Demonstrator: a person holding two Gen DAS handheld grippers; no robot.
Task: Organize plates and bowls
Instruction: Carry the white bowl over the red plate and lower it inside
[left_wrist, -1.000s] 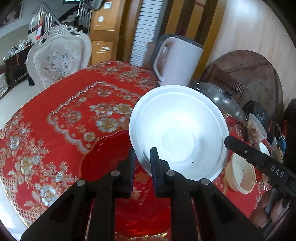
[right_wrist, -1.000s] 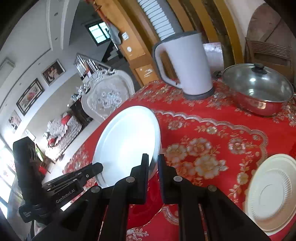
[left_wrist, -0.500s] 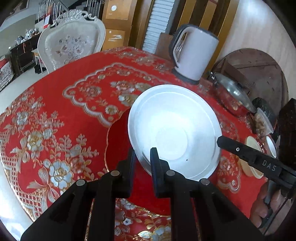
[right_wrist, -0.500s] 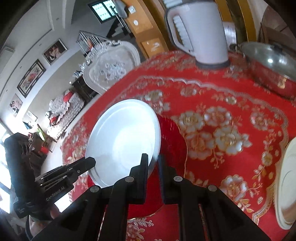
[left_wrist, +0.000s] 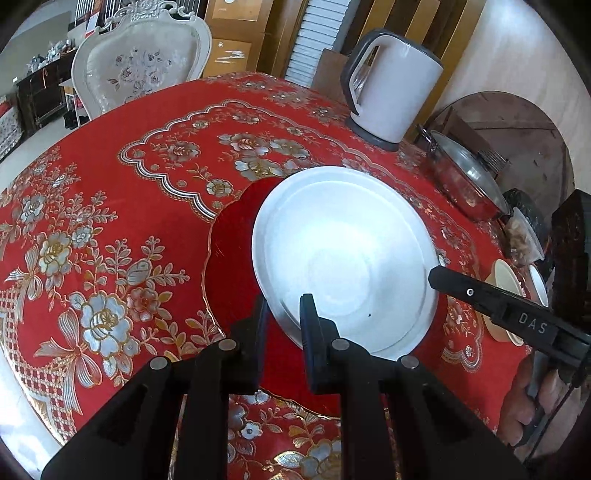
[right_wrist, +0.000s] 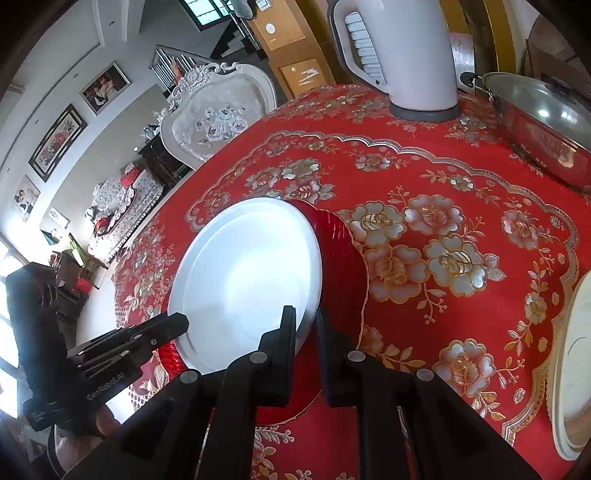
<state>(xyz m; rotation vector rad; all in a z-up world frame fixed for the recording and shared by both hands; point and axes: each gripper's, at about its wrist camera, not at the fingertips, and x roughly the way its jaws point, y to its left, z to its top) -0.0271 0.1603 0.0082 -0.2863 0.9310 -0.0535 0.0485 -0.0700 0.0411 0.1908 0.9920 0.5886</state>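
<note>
A large white plate (left_wrist: 347, 258) hangs tilted just above a red plate (left_wrist: 232, 258) that lies on the red flowered tablecloth. My left gripper (left_wrist: 282, 314) is shut on the white plate's near rim. My right gripper (right_wrist: 304, 321) is shut on the opposite rim, and its tip shows in the left wrist view as a black finger (left_wrist: 437, 275). In the right wrist view the white plate (right_wrist: 243, 280) covers most of the red plate (right_wrist: 343, 266), and the left gripper (right_wrist: 177, 323) reaches in from the lower left. Whether the two plates touch is hidden.
A white kettle (left_wrist: 391, 85) and a steel pot with a glass lid (left_wrist: 465, 181) stand at the table's far side. Cream plates (right_wrist: 572, 369) lie at the right, with small bowls (left_wrist: 504, 295) nearby. A carved chair (left_wrist: 140, 62) stands behind the table.
Both grippers have carried the white plate down and forward over the red plate, and it now sits lower and flatter. Neither grip has changed.
</note>
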